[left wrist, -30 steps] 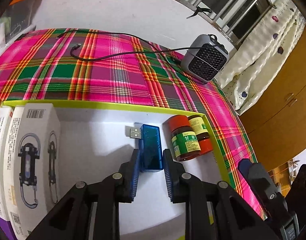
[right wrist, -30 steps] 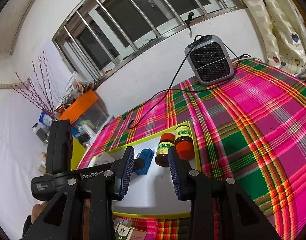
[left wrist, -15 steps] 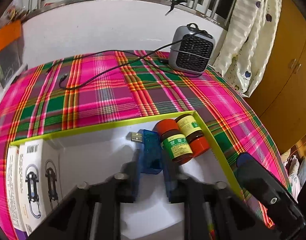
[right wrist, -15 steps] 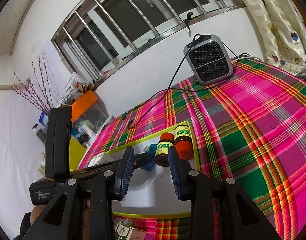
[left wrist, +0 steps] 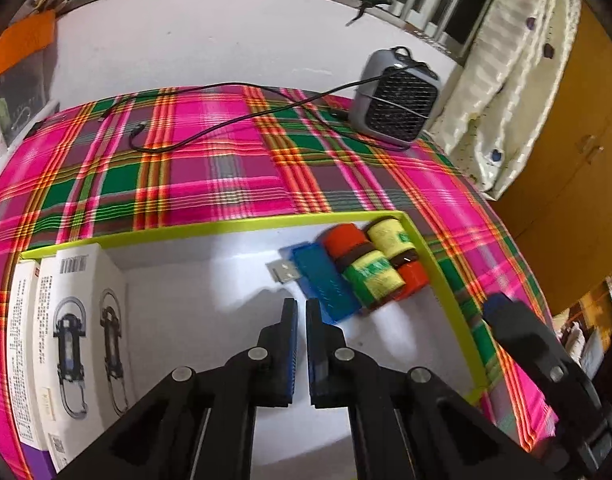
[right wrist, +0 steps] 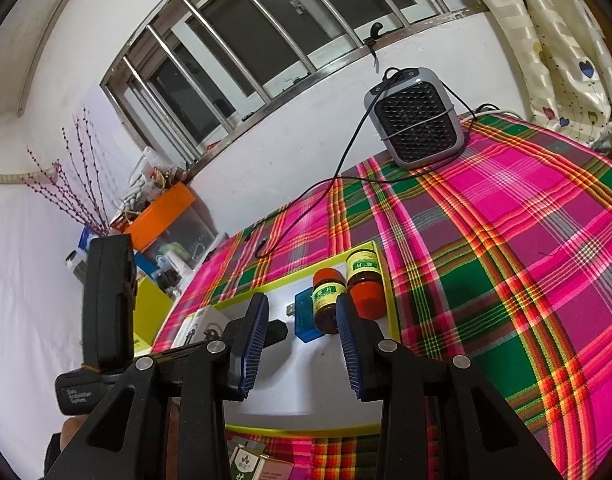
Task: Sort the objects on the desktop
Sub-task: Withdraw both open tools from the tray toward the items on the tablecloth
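A blue USB device (left wrist: 326, 280) lies in the white tray with the yellow-green rim (left wrist: 226, 226), touching two brown medicine bottles (left wrist: 366, 268) with orange caps at the tray's right side. My left gripper (left wrist: 301, 312) is shut and empty, just left of the device's near end. Two white product boxes (left wrist: 70, 344) stand at the tray's left. In the right wrist view, my right gripper (right wrist: 302, 336) is open and empty, held above the tray's near side, with the USB device (right wrist: 306, 316) and bottles (right wrist: 346, 288) beyond it.
A grey desk fan (left wrist: 398, 100) with a black cable (left wrist: 210, 132) sits at the far right of the plaid tablecloth (left wrist: 210, 176). Small boxes (right wrist: 258, 464) lie in front of the tray. An orange-lidded bin (right wrist: 166, 216) and clutter stand left of the table.
My left gripper let go of the blue USB device, drew back to the left and closed empty. The device now lies angled against the bottles. The right gripper stayed open and still.
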### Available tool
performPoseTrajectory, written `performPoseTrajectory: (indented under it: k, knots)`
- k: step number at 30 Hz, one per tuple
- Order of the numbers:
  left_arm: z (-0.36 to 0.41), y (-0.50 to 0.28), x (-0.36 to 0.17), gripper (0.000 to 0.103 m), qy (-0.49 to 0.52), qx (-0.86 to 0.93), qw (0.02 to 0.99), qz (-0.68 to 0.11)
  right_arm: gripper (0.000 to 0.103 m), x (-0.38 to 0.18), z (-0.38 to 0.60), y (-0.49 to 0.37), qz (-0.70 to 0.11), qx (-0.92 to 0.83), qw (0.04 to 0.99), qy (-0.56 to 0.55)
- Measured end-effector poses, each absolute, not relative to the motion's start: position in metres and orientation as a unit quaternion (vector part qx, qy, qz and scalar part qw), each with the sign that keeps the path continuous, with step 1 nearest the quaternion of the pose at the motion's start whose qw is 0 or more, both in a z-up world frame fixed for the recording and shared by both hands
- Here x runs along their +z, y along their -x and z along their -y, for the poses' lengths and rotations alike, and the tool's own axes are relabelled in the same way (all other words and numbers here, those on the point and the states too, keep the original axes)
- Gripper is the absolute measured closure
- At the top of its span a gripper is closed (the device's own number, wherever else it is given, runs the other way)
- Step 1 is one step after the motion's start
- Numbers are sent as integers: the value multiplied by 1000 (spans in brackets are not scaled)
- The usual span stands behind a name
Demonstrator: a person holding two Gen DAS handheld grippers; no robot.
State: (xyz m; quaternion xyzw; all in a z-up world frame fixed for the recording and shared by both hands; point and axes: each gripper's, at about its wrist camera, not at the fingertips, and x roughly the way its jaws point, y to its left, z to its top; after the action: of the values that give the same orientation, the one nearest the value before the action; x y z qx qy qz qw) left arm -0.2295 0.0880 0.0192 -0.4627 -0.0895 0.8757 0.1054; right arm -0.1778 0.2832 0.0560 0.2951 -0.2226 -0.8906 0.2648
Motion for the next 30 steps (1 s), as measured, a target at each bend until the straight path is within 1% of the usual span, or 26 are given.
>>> performPoseTrajectory:
  k: [7, 13, 20, 30]
  knots:
    - [-95, 246, 11, 100, 472, 873, 102, 73, 66, 55, -285, 179, 228, -890, 261, -296]
    - [-93, 247, 11, 100, 470, 873, 105, 78, 66, 55, -284, 178, 225, -891, 261, -297]
    - [-86, 233, 19, 100, 460, 879, 102, 78, 66, 55, -284, 178, 221, -893, 257, -297]
    - [-74, 187, 39, 99, 419, 901, 83, 77, 66, 55, -283, 177, 215, -896, 252, -297]
